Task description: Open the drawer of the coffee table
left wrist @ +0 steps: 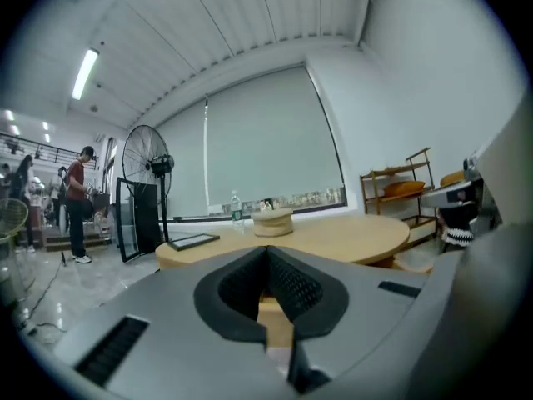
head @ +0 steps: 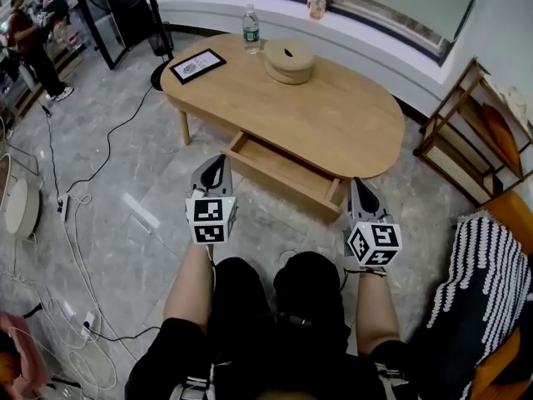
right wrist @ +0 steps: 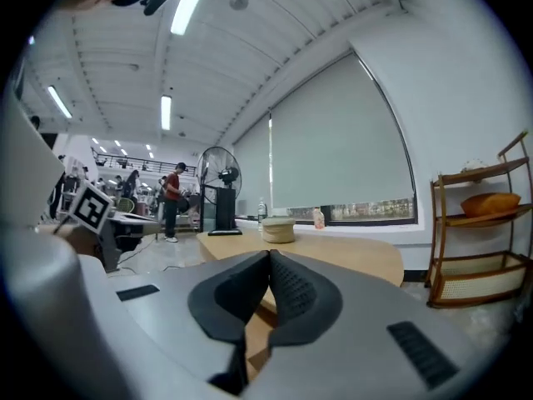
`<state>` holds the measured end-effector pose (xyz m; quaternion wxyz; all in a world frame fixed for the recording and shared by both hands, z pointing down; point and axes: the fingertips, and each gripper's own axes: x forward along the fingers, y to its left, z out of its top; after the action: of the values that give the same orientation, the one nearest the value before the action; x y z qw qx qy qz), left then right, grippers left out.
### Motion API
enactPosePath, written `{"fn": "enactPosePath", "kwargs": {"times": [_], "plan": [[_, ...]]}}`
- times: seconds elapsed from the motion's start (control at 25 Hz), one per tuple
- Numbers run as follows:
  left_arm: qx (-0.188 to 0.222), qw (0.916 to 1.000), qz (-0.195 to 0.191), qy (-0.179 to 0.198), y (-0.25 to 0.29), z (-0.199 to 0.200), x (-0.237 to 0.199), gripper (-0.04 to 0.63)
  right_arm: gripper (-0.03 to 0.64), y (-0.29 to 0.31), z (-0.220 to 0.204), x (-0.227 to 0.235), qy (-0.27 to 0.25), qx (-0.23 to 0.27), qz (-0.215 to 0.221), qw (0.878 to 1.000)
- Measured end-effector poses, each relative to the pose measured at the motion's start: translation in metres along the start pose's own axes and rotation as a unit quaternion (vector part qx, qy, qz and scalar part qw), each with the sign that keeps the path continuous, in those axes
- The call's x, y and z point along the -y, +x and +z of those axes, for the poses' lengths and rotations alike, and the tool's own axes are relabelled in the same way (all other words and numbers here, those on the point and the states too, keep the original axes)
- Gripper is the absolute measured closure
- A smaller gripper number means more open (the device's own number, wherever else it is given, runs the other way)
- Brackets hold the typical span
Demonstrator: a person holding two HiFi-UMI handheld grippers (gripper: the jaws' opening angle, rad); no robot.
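The low oval counter of pale wood [head: 333, 115] stands on a grey stone-look floor [head: 125, 165]. Its shallow wooden drawer [head: 283, 177] is already pulled out from under the near edge. The drawer's bare inside shows, and its front board faces the person.

The left claw [head: 214, 161], grey with black pads and a marker cube behind it, is held up in front of the drawer's left end. Its own view shows its jaws clenched tip to tip with nothing between them. The right claw [head: 360, 183] hangs by the drawer's right end. It is likewise pressed shut and empty in its own view. Neither claw touches the drawer or the counter. Both look level across the counter top.

At the far end of the top stand three things:
- a clear plastic water bottle [head: 251, 30];
- a round tan lidded box [head: 289, 61] just beside the bottle;
- a flat black-framed panel [head: 197, 65], lying further left near the edge.

A slatted wooden shelf unit [head: 466, 132] stands to the right of the counter. Nearer the person, a black cloth with white stripes [head: 483, 282] is draped over something orange. White and black cables [head: 79, 248] trail over the floor on the left. A tall black pedestal fan [left wrist: 146, 165] stands beyond the counter, and a person in a dark red top [head: 29, 44] is well off in the far left corner.
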<state>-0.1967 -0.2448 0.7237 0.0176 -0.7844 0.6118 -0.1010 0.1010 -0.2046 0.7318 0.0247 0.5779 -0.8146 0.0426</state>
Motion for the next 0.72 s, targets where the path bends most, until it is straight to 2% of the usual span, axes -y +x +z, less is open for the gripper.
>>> {"fn": "enactPosePath", "kwargs": {"times": [0.12, 0.28, 0.48, 0.64, 0.72], "plan": [[0.024, 0.9994, -0.012, -0.023, -0.009, 0.045, 0.014, 0.575, 0.603, 0.016, 0.034, 0.003, -0.002, 0.018, -0.022, 1.000], [0.037, 0.9990, -0.017, -0.021, -0.017, 0.076, 0.021, 0.575, 0.603, 0.032, 0.065, 0.001, -0.019, 0.044, -0.030, 0.998], [0.027, 0.9996, 0.001, -0.009, 0.003, 0.087, 0.015, 0.575, 0.603, 0.070, 0.084, -0.004, -0.030, 0.058, -0.010, 0.998], [0.028, 0.9993, 0.008, -0.022, 0.039, 0.116, 0.000, 0.575, 0.603, 0.123, 0.112, -0.005, -0.037, 0.057, 0.014, 0.998], [0.017, 0.9992, 0.007, -0.036, 0.059, 0.139, -0.006, 0.575, 0.603, 0.145, 0.142, -0.006, -0.037, 0.053, 0.023, 0.998]]}}
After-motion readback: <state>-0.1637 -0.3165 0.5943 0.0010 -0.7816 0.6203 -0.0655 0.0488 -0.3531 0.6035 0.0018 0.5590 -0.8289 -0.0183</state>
